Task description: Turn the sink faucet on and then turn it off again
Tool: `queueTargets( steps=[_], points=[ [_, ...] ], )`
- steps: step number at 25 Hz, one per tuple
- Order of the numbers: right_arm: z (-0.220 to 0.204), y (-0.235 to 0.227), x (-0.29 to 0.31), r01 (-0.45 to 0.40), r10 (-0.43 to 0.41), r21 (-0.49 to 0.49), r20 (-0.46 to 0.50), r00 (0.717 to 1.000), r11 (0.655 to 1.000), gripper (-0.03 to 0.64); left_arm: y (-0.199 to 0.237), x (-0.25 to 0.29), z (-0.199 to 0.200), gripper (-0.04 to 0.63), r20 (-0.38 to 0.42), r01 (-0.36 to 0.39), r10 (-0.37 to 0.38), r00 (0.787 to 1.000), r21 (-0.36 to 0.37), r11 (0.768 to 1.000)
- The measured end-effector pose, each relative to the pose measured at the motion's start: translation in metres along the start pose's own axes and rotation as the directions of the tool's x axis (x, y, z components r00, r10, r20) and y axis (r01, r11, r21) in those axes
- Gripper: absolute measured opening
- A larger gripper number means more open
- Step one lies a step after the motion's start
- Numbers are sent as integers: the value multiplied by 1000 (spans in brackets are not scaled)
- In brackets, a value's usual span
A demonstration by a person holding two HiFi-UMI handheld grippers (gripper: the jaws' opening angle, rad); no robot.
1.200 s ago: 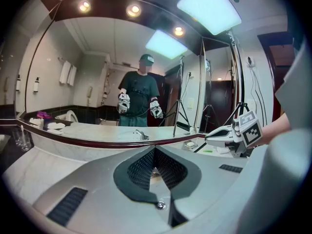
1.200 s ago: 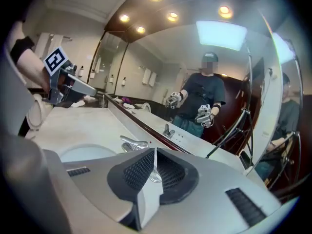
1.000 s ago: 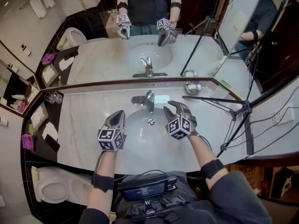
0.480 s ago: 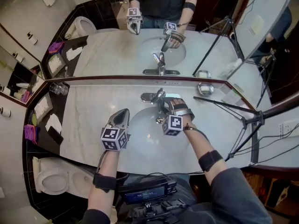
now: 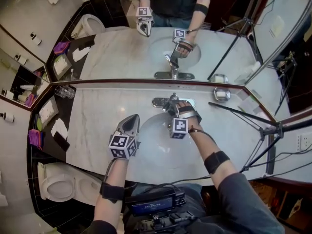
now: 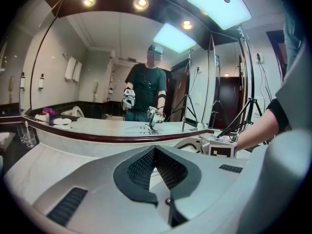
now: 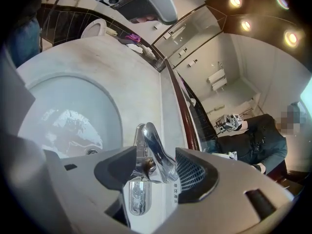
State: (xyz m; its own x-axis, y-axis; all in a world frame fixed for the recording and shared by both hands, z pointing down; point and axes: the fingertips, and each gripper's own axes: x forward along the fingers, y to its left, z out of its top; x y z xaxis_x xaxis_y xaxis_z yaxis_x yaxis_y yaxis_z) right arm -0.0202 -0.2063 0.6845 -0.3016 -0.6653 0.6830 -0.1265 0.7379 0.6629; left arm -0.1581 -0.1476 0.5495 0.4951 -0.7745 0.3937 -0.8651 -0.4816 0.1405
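Over the white marble vanity counter [image 5: 97, 130] and its oval white basin [image 5: 148, 133], the right gripper [image 7: 155, 161] has swung down to the back rim, its jaws just spread wide astride the chrome lever faucet [image 7: 157, 147], apparently ready to turn it on, while the left gripper [image 5: 130, 121] hovers closed and empty.

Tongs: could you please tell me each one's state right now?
Left tongs: closed, empty.
Right tongs: open, just been opening, faucet handle between them.

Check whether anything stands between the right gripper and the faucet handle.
Nothing visible does. The jaws of the right gripper have just been opening and stand apart on either side of the faucet handle. Nothing else is in the gap.
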Motion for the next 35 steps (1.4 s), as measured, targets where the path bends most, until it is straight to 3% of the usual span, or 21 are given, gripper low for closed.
queueTargets(
  steps=[8,11,19,35],
  points=[
    [8,-9,11,8,-8,-18,1,1000,1000,282,5,0,-7,-5,-14,-9,9,1000,-10,1000],
    [5,-10,18,13,-14,-40,-12,1000,999,219,7,-1,-9,-6,-16,-12,12,1000,-15,1000],
    [10,-20,13,26,-26,-21,0,1000,999,197,8,0,-10,-6,-17,-10,10,1000,-16,1000],
    [7,-25,14,-15,12,116,22,1000,993,179,9,-1,-15,-6,-27,-11,11,1000,-19,1000]
  ],
)
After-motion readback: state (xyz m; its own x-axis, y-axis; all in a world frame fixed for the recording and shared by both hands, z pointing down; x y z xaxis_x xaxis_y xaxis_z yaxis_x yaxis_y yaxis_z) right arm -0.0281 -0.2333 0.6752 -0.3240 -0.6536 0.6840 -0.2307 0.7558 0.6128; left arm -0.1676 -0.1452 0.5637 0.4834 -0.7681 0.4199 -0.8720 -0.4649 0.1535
